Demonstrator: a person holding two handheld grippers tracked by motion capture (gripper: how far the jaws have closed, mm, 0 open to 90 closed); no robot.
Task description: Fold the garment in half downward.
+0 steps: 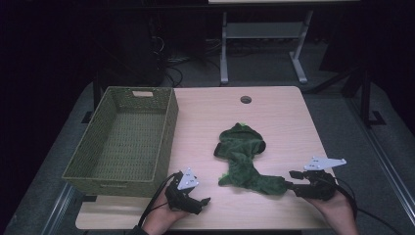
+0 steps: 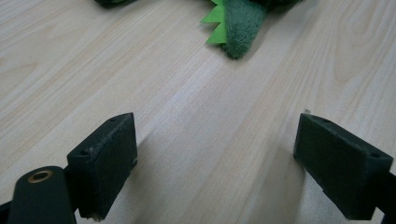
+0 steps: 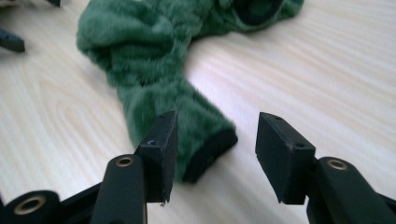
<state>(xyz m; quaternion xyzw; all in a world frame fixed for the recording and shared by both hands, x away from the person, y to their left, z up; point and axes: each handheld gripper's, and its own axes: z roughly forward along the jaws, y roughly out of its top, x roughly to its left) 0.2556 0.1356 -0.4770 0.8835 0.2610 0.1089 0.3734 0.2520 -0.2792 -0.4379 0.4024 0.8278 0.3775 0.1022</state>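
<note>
Your right claw (image 1: 292,180) stands open at the dark-cuffed end of the green plush costume (image 1: 243,159), its pads clear of the fleece; the cuff lies just ahead of the gap, nearer one pad. The costume sprawls across the middle of the table (image 1: 284,112), hood end farthest from you. Your left claw (image 1: 200,201) is spread wide over bare wood, well apart from the costume. The woven basket (image 1: 85,156) sits at the table's left edge, seemingly with nothing inside.
</note>
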